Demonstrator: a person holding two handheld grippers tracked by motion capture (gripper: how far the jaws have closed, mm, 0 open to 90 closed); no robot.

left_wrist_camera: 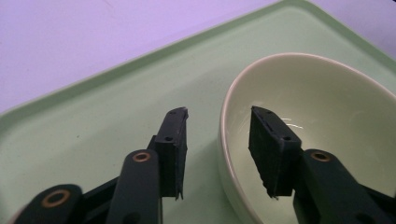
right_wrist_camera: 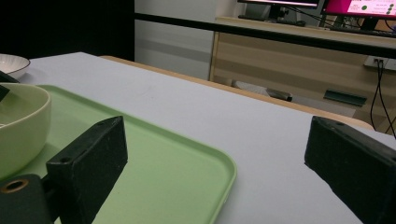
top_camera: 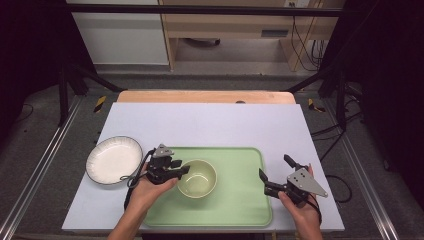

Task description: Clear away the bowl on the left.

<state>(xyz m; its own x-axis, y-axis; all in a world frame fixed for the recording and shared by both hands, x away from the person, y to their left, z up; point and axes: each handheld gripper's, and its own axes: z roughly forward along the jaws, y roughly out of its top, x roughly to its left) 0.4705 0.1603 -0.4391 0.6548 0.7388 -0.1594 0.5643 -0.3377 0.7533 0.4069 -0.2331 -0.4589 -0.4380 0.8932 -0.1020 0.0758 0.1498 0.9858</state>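
Fingers of the left gripper [left_wrist_camera: 219, 154] straddle the near rim of the pale green bowl [top_camera: 198, 178], one inside, one outside, parted with gaps showing, not pinching it. That bowl sits on the green tray [top_camera: 235, 207], left of its middle. Off the tray's left edge a white plate [top_camera: 114, 160] rests on the table [top_camera: 210, 122]. Over the tray's right edge the right gripper [top_camera: 274, 174] hangs wide open, holding nothing.
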